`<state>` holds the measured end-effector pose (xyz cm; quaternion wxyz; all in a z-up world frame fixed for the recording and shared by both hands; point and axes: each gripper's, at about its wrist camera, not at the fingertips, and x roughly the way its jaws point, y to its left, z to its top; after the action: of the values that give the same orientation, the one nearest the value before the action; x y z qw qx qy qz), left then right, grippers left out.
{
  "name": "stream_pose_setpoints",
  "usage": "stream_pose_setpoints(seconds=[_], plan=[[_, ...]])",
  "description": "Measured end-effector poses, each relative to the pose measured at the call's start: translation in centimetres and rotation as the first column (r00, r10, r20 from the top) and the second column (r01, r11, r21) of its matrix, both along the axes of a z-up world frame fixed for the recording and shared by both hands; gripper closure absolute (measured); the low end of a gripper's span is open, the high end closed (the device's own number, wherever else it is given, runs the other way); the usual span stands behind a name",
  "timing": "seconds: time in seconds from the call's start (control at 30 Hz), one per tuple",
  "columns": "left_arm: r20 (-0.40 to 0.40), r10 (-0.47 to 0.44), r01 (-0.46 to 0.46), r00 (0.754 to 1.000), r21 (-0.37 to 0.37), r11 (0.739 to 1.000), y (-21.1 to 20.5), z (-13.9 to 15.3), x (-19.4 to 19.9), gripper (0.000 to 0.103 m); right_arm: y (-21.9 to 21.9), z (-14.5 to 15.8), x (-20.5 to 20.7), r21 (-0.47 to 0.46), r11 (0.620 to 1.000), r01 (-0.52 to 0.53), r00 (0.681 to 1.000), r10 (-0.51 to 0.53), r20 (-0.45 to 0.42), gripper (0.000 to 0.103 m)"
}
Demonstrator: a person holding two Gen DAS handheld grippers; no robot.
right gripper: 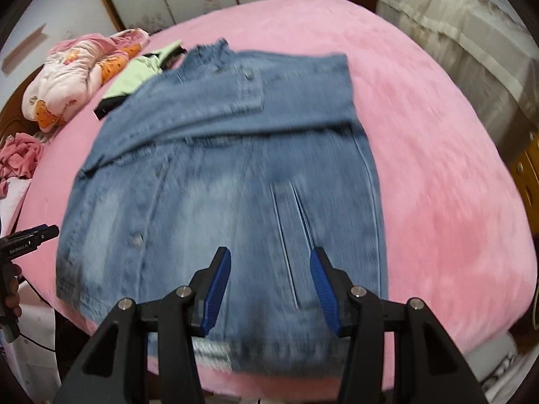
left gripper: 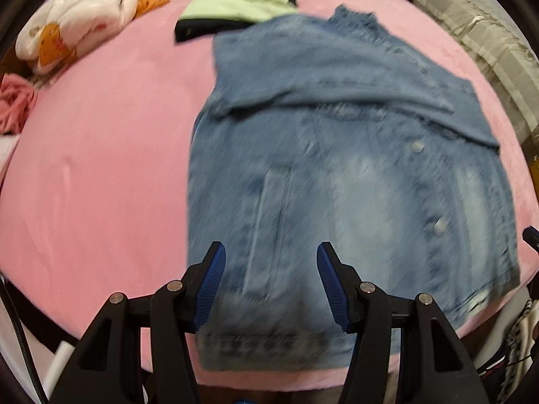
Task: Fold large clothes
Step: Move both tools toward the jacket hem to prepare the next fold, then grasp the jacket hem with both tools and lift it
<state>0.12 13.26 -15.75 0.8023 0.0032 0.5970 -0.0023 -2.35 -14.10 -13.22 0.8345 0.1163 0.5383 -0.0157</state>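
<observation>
On pink bed [left gripper: 101, 168]: denim jacket [left gripper: 337, 168] lying flat, sleeves folded across chest, hem at near edge. Left gripper [left gripper: 269, 289] and right gripper [right gripper: 269, 289] hovering over hem, jaws half open, gripping nothing. Next, likely: pinching hem corners, folding toward far collar.

We are counting one denim jacket [left gripper: 337, 155] on one pink bed [left gripper: 94, 168], two grippers, left gripper [left gripper: 268, 289] and right gripper [right gripper: 270, 289], two folded garments, light green top [left gripper: 235, 1], dark piece [left gripper: 198, 28], one floral quilt [left gripper: 84, 17]
</observation>
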Motion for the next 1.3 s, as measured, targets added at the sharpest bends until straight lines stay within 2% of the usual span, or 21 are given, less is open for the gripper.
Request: stream_pose_setpoints(seconds=[0.1, 0.2, 0.27, 0.37, 0.43, 0.6, 0.73, 0.77, 0.8, 1.0, 1.17, 1.23, 1.3], plan=[[-0.048, 0.019, -0.02, 0.999, -0.014, 1.0, 1.9, -1.9, -1.4, 0.048, -0.6, -1.4, -2.2, 0.006, 0.999, 0.033, 0.999, -0.033, -0.041, 0.054], [-0.092, 0.056, -0.06, 0.994, -0.045, 0.997, 4.2, -4.1, -2.8, 0.048, -1.4, -2.3, -4.6, -0.019, 0.998, 0.062, 0.997, -0.063, -0.045, 0.054], [-0.097, 0.071, -0.078, 0.993, -0.064, 0.995, 5.1, -4.8, -3.5, 0.048, -2.2, -2.7, -5.7, -0.02, 0.996, 0.087, 0.995, -0.087, -0.048, 0.054], [-0.11, 0.09, -0.105, 0.99, -0.146, 0.984, 6.5, -5.8, -4.1, 0.045, -3.8, -3.5, -7.0, 0.017, 0.991, 0.133, 0.989, -0.132, -0.063, 0.054], [-0.108, 0.097, -0.115, 0.989, -0.176, 0.978, 7.2, -6.1, -4.1, 0.042, -4.8, -3.9, -7.3, 0.029, 0.988, 0.154, 0.986, -0.152, -0.062, 0.054], [-0.092, 0.09, -0.107, 0.992, -0.212, 0.971, 8.3, -6.9, -3.8, 0.036, -7.0, -5.3, -7.1, 0.023, 0.979, 0.202, 0.978, -0.201, -0.06, 0.054], [-0.082, 0.067, -0.083, 0.994, -0.211, 0.974, 8.7, -7.0, -3.6, 0.034, -8.5, -7.0, -6.6, 0.114, 0.973, 0.2, 0.978, -0.191, -0.081, 0.054], [-0.081, 0.058, -0.074, 0.995, -0.217, 0.973, 8.9, -6.9, -3.6, 0.034, -8.6, -7.2, -6.6, 0.144, 0.972, 0.186, 0.981, -0.177, -0.074, 0.056], [-0.081, 0.052, -0.069, 0.995, -0.224, 0.972, 9.1, -6.7, -3.5, 0.033, -8.5, -7.3, -6.4, 0.169, 0.972, 0.166, 0.985, -0.156, -0.069, 0.063], [-0.076, 0.037, -0.055, 0.996, -0.252, 0.966, 10.3, -6.7, -3.9, 0.033, -8.4, -7.6, -6.3, 0.197, 0.972, 0.128, 0.991, -0.119, -0.061, 0.065], [-0.081, 0.015, -0.037, 0.997, -0.271, 0.962, 10.0, -7.3, -4.0, 0.024, -8.2, -9.0, -5.4, 0.183, 0.975, 0.123, 0.99, -0.109, -0.086, 0.062], [-0.083, 0.002, -0.024, 0.997, -0.262, 0.965, 9.1, -7.5, -3.7, 0.024, -8.2, -9.6, -5.0, 0.19, 0.973, 0.129, 0.989, -0.114, -0.091, 0.06], [-0.081, 0.0, -0.02, 0.997, -0.252, 0.967, 8.4, -7.5, -3.5, 0.038, -7.9, -9.5, -4.7, 0.176, 0.976, 0.125, 0.989, -0.11, -0.096, 0.063]])
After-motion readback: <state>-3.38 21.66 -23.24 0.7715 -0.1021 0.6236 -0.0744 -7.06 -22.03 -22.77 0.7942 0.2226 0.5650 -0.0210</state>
